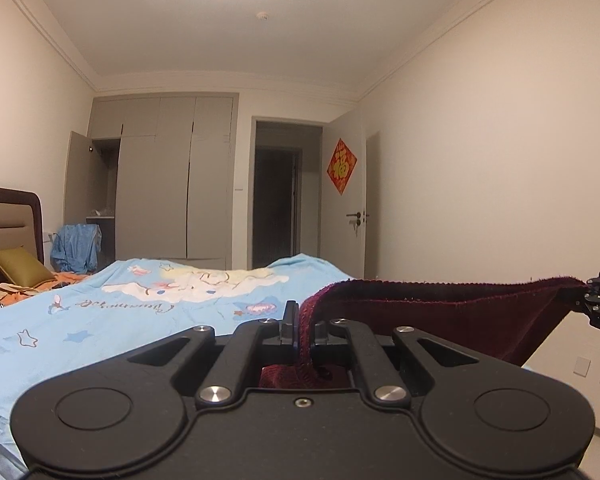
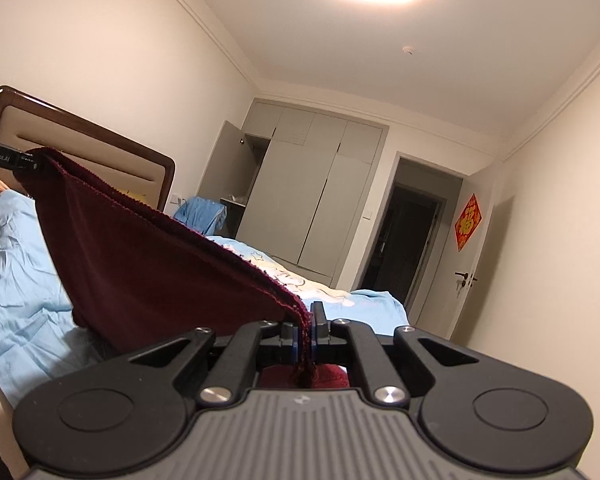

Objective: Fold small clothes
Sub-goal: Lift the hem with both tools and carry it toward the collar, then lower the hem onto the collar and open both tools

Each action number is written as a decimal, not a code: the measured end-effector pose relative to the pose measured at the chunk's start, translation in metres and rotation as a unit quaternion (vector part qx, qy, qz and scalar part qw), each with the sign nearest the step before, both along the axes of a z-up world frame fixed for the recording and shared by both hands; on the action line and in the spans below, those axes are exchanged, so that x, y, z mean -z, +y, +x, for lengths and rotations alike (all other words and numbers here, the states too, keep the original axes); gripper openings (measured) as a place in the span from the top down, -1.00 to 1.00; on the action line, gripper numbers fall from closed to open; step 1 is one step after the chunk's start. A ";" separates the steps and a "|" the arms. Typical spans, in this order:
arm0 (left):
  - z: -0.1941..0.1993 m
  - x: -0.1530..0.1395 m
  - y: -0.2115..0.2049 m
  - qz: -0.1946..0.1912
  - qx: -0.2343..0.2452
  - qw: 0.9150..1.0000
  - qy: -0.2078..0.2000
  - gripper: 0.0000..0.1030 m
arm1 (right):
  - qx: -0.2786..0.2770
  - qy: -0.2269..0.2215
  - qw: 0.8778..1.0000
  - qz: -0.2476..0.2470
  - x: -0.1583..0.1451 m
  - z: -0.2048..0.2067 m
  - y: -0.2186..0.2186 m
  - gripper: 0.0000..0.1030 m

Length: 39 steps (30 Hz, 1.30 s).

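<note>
Above the blue bedspread (image 1: 100, 320): the left gripper (image 1: 305, 330) is clamping one corner of a dark red cloth (image 1: 440, 312); the cloth is hanging stretched, its long top edge running level across to the right gripper (image 2: 309, 332), which is pinching the opposite corner.

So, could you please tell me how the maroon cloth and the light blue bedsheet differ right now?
The maroon cloth is plain and dark; the light blue bedsheet is pale with cartoon prints. The cloth hangs stretched in the air, pinched at opposite ends by the left gripper and right gripper; the bedsheet lies spread over the bed. The cloth is much smaller. Both are fabric.
</note>
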<state>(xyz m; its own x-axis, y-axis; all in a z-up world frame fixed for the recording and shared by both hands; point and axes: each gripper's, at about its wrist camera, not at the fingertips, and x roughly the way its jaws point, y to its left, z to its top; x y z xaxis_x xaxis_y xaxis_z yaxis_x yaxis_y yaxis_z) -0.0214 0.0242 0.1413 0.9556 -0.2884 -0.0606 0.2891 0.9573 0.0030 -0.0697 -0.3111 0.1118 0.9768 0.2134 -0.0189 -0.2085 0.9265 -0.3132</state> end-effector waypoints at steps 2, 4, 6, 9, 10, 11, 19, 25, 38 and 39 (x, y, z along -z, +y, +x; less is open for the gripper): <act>0.007 0.000 -0.002 0.009 -0.005 1.000 0.012 0.92 | 0.003 0.000 1.000 -0.007 0.002 0.012 -0.002 0.88; 0.019 -0.001 -0.003 0.017 -0.008 0.999 0.031 0.91 | 0.004 0.006 1.000 -0.009 0.002 0.023 -0.002 0.88; 0.032 -0.001 -0.004 0.030 -0.013 0.998 0.053 0.90 | 0.004 0.013 1.000 -0.010 0.002 0.040 -0.003 0.88; 0.058 -0.002 -0.004 0.041 -0.028 0.995 0.090 0.90 | 0.002 0.028 1.000 -0.014 -0.002 0.070 -0.002 0.87; 0.068 -0.002 -0.004 0.039 -0.032 0.993 0.103 0.90 | 0.001 0.033 0.999 -0.017 -0.001 0.080 -0.001 0.87; 0.081 -0.001 -0.001 0.036 -0.036 0.992 0.118 0.90 | 0.001 0.038 0.999 -0.019 -0.001 0.091 0.000 0.87; 0.177 0.016 0.000 0.063 -0.054 0.982 0.171 0.88 | 0.003 0.083 0.996 -0.030 0.008 0.184 0.006 0.87; 0.237 0.042 -0.002 0.078 -0.058 0.973 0.208 0.86 | 0.006 0.141 0.990 -0.006 0.020 0.251 0.002 0.87; 0.321 0.107 -0.009 0.091 -0.073 0.952 0.284 0.86 | 0.028 0.238 0.971 0.000 0.086 0.337 0.010 0.87; 0.324 0.110 -0.009 0.090 -0.073 0.951 0.288 0.86 | 0.028 0.243 0.969 0.002 0.091 0.342 0.010 0.87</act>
